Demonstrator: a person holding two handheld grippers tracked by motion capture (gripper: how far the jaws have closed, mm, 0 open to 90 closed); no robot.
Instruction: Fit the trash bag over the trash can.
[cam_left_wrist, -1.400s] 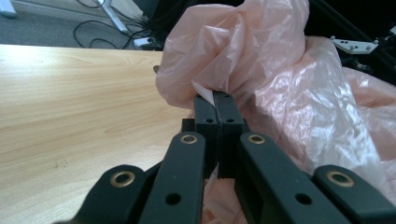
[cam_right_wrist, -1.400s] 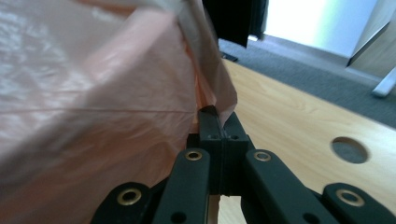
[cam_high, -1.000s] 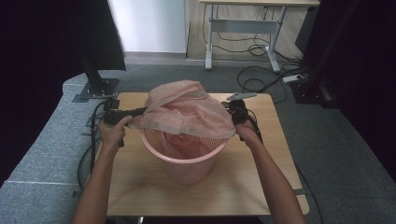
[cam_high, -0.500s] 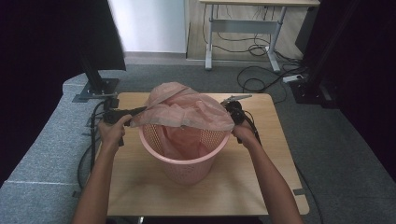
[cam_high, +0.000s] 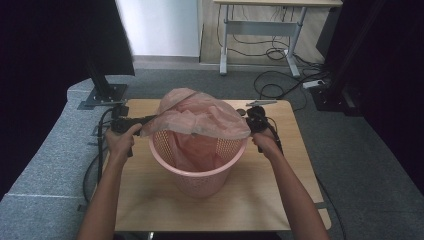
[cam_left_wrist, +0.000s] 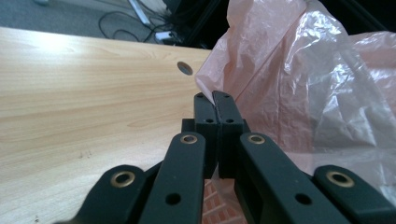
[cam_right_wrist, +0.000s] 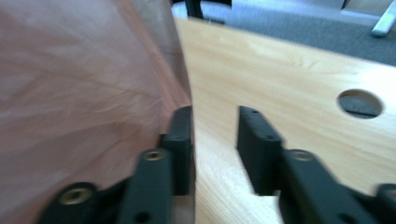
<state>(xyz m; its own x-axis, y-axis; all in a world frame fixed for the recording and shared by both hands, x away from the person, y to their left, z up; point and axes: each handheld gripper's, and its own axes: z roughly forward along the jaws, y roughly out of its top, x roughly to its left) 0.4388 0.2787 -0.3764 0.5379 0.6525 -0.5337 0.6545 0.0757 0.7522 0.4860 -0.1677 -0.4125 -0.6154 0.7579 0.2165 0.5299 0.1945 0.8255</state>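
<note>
Opening just now, the right gripper (cam_right_wrist: 215, 140) has released the bag (cam_high: 200, 117).

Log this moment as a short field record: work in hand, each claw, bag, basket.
work: fitting a pink plastic bag into a pink basket
left claw: shut on the bag's edge
right claw: jaws have just been opening, nothing between them, bag beside one jaw
bag: draped over the basket's top, partly hanging inside
basket: upright on the wooden table
</note>
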